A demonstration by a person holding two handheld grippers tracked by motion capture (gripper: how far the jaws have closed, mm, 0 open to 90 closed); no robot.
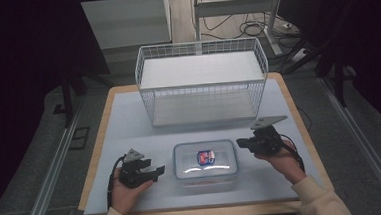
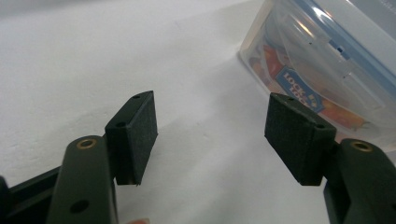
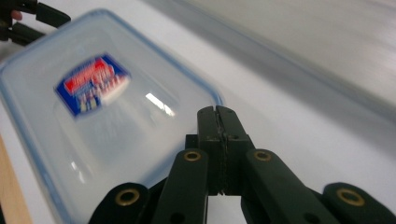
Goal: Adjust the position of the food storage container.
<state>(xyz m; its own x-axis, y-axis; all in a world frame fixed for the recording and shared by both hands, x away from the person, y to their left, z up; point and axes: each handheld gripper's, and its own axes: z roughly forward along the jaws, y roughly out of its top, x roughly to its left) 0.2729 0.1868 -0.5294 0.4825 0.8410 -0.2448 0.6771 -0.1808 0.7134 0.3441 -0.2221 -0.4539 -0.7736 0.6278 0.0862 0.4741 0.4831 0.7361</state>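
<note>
- A clear rectangular plastic container with a blue-rimmed lid and a red-and-blue label [image 1: 205,159] sits closed at the near middle of the pale blue table mat [image 1: 124,121], between the 2 grippers.
- A white wire basket with a white panel across its top [image 1: 201,82] stands behind the container, toward the far edge of the mat, well apart from it.
- The left gripper [image 1: 155,172], held in the person's left hand [image 1: 126,191], lies just beside the container's left side. In the left gripper view [image 2: 211,128] its 2 black jaws stand spread wide over bare mat with nothing between them; the container's corner is near the right-hand jaw.
- The right gripper [image 1: 241,143], held in the person's right hand [image 1: 282,159], is near the container's right rear corner. In the right gripper view [image 3: 218,122] its 2 jaws are pressed together, pad to pad, with nothing pinched, their tips just beside the lid's edge; I cannot tell whether they touch it.
- Cream sleeves cover both forearms.
</note>
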